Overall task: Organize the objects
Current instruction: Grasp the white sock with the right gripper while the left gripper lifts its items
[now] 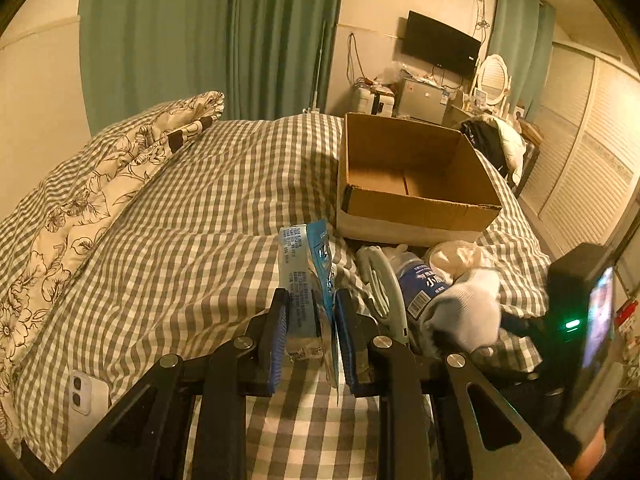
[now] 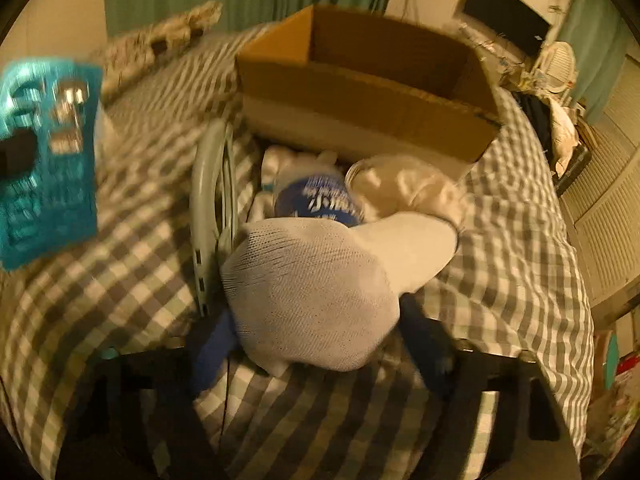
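My left gripper is shut on a blue and white flat packet, held upright above the checked bed cover; the packet shows blurred at the left of the right wrist view. My right gripper is closed around a white sock, also seen in the left wrist view. Beyond the sock lie a blue-labelled bottle, a grey hanger and a cream cloth. An open, empty cardboard box stands behind them on the bed.
A floral pillow lies at the left of the bed. A white phone lies on the cover near the left gripper. A wardrobe lines the right side. A desk with clutter and a TV are at the far wall.
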The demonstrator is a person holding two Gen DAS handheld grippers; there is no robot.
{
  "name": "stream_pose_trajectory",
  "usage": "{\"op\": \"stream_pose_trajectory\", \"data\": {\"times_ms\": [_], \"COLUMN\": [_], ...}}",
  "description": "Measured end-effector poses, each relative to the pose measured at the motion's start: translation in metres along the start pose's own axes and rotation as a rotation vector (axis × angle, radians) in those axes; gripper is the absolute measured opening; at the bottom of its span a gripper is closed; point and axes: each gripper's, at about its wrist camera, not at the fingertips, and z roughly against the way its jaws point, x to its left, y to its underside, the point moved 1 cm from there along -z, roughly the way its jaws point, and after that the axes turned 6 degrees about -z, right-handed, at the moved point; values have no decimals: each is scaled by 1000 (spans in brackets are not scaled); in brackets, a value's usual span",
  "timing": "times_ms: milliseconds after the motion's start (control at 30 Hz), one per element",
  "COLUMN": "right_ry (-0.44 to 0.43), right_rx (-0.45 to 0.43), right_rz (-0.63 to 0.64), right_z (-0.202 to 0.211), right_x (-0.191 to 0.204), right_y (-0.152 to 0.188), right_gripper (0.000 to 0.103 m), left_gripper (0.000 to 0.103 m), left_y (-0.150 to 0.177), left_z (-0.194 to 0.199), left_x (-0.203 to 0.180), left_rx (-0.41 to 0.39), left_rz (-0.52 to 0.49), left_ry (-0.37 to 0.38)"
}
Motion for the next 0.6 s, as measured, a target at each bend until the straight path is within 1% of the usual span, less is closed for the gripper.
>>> {"op": "stream_pose_trajectory", "data": {"times_ms": [167,300,433,600], "right_ry": [-42,-47,-64,-77], "right_rx": [-119,-194,-280,-366], "right_rz": [-54,-47,-48,-22], "right_z": [36,69,107,138], "right_x": [-16,-28,-45,-56], "right_y": [-7,-18,-37,-64], "right_gripper": [64,63,63,63], "left_gripper": [23,23,23,23], "left_y": [-3,-14,-34,-69], "left_z": [7,14,20,23], "left_x": [-3,-12,-22,-33], "left_rx": [-20,-48,-92,-131], "left_rz": [-10,-40,-90,-114], "left_ry": [-10,-25,-47,-34]}}
